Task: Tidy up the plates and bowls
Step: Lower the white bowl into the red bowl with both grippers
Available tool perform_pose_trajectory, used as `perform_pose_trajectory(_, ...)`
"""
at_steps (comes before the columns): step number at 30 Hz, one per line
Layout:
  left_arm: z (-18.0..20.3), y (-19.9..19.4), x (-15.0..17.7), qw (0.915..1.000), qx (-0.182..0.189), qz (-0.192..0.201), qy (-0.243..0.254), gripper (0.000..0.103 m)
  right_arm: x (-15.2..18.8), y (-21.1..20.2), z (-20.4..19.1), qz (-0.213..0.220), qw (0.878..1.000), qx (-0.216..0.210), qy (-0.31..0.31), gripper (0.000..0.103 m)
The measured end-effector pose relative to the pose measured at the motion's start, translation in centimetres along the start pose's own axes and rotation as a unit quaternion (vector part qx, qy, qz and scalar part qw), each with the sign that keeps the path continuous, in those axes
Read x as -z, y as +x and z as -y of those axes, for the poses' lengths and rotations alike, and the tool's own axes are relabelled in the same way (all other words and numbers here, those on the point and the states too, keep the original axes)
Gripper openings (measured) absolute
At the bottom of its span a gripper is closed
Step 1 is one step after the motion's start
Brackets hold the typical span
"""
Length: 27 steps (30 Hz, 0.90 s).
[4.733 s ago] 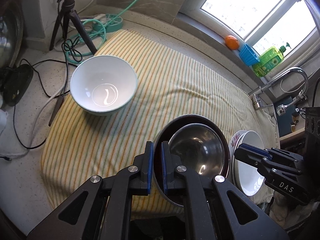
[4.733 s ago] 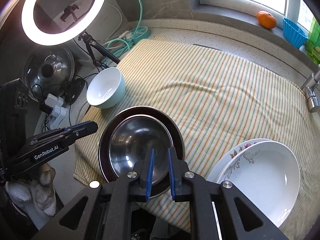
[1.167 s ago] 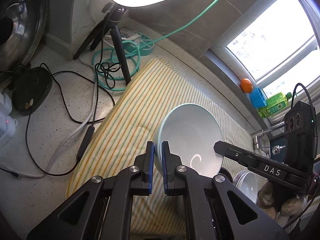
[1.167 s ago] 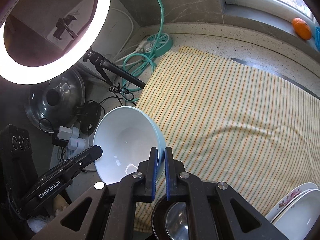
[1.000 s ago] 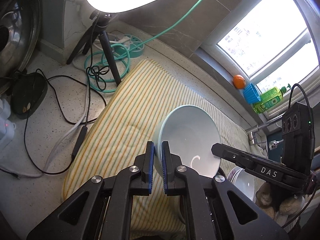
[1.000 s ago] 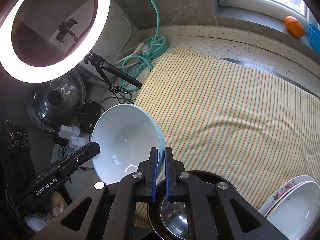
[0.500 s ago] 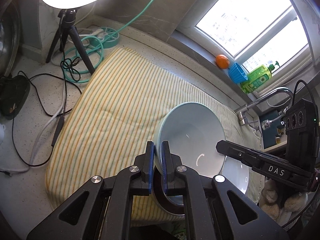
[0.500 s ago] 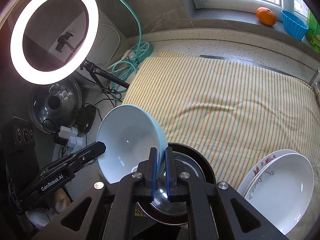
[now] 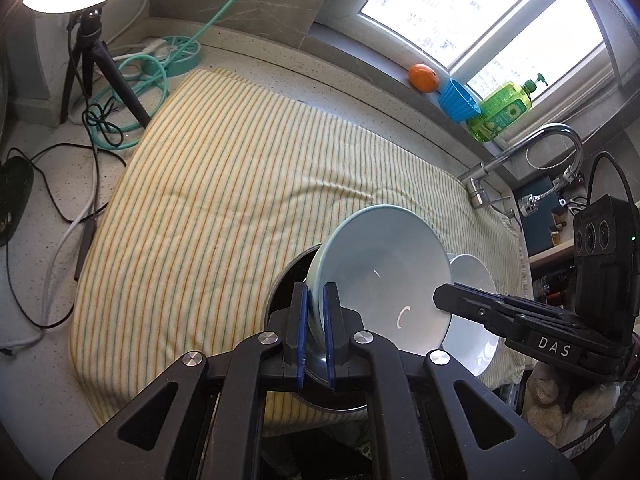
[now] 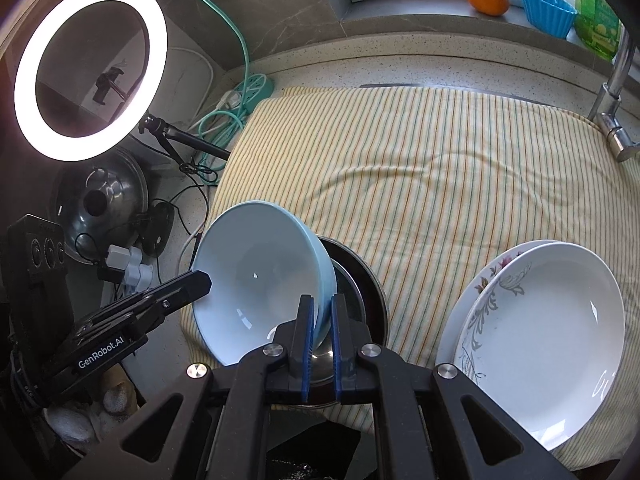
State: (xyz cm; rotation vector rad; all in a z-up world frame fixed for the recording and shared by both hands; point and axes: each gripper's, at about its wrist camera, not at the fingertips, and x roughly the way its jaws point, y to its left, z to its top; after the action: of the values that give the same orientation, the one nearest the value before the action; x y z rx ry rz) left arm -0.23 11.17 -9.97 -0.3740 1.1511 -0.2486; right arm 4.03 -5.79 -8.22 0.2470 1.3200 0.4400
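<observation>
A pale blue bowl (image 9: 380,276) (image 10: 260,280) hangs in the air, held by both grippers on opposite sides of its rim. My left gripper (image 9: 315,336) is shut on the rim's near left side. My right gripper (image 10: 320,342) is shut on the opposite side of the rim. The bowl hovers tilted over a dark pan (image 9: 286,286) (image 10: 366,280) with a steel bowl (image 10: 322,354) inside it, at the towel's front edge. To the right lies a white deep plate (image 10: 560,332) (image 9: 474,320) stacked on a flowered plate (image 10: 490,280).
A striped towel (image 9: 248,200) (image 10: 440,168) covers the counter. A ring light (image 10: 90,68) on a tripod (image 9: 100,64), cables (image 9: 120,92) and a pot lid (image 10: 100,204) stand at the left. A faucet (image 9: 532,152), an orange (image 9: 422,77), a blue cup (image 9: 458,100) and a soap bottle (image 9: 502,112) are by the window.
Both grippers have carried the blue bowl from the towel's left end to the right, over the dark pan with the steel bowl. The white plates have come into view.
</observation>
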Motion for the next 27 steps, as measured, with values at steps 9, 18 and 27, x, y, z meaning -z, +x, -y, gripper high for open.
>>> perform_pose_trajectory(9,0.4,1.1,0.9,0.9996,-0.006,-0.023,0.013,0.006,1.4,0.8,1.2,-0.013,1.000,0.002,0.014,0.008)
perform_pose_trajectory(18,0.2,2.1,1.5,0.9991,-0.014,-0.037,0.015,0.006,2.2,2.1,1.9,-0.030,0.999,0.003,0.022,0.008)
perform_pose_trajectory(27,-0.1,2.5,1.6,0.9987,-0.019,-0.044,0.016,0.006,2.2,2.8,1.9,-0.036,0.999,0.006,0.019,0.008)
